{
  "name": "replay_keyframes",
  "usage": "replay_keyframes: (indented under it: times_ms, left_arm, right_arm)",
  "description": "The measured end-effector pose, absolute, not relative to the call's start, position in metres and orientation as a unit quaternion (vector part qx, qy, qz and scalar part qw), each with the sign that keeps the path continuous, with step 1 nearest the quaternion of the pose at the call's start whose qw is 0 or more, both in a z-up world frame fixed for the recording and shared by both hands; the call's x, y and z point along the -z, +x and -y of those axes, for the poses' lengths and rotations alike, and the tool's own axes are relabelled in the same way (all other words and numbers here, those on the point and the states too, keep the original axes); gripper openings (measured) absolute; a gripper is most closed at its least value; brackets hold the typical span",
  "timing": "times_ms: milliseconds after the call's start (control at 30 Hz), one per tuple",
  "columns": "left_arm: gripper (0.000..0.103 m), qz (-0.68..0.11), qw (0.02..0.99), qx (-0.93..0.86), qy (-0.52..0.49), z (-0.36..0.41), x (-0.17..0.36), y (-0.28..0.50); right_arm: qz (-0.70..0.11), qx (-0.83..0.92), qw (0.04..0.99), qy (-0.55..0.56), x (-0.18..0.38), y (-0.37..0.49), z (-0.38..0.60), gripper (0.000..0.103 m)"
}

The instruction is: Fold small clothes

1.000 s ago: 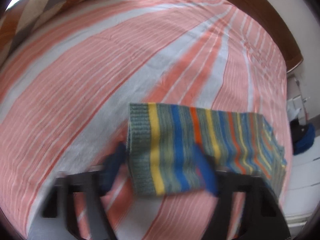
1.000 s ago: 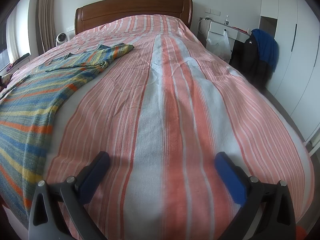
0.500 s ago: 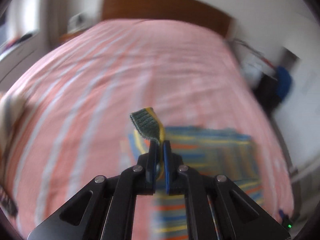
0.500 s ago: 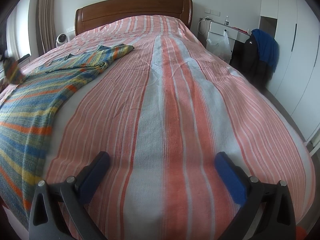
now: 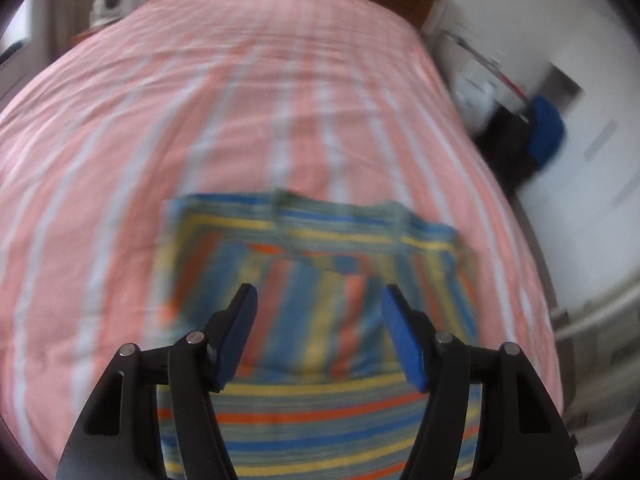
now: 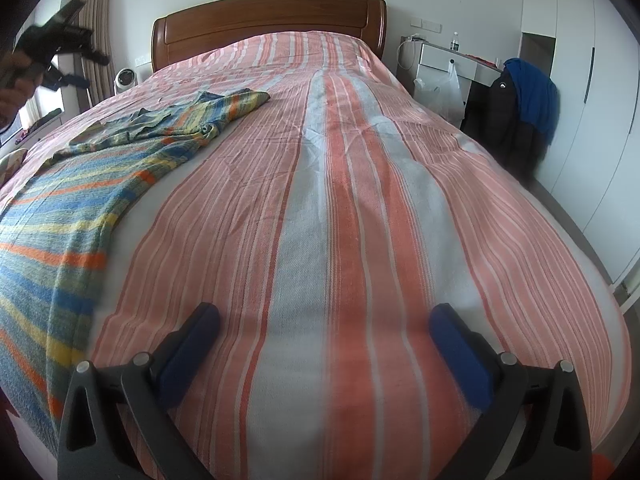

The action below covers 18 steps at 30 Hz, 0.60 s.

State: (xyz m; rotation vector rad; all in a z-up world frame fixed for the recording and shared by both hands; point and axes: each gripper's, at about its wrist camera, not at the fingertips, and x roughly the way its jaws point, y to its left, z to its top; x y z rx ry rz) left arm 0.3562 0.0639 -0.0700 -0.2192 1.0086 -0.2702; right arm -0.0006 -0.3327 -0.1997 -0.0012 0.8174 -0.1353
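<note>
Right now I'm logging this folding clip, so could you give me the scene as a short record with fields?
surface: bed with pink striped cover
garment: striped sweater lying on the bed, one sleeve folded over the body
left hand-held gripper: open, above the sweater, holding nothing
right hand-held gripper: open, over bare cover, beside the sweater
background: wooden headboard

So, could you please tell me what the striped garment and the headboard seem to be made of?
The striped garment looks like knitted yarn, probably wool or acrylic: a coarse, matte, ribbed weave shows. The headboard looks like varnished reddish-brown wood, with a smooth, slightly glossy sheen.
</note>
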Motion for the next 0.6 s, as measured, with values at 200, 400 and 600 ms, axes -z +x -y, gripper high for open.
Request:
replay_keyframes:
  times_ms: [200,400,600]
  left_arm:
    - [0.073,-0.528,0.84,0.097,-0.082,-0.114,0.116,0.346]
    - [0.073,-0.542,0.838,-0.008,-0.065,-0.142,0.178,0.32]
    - [0.077,-0.524,0.848,-0.006,-0.077,-0.169,0.156,0.263]
  right_arm:
    - [-0.396,0.065,0.916,-0.001,0.201,0.002,0.332,0.103]
    - [-0.395,0.067,0.916,-0.003,0.202,0.002,0.33,0.103]
    - [-0.394,0.066,0.917,-0.003,0.203,-0.001,0.329,0.103]
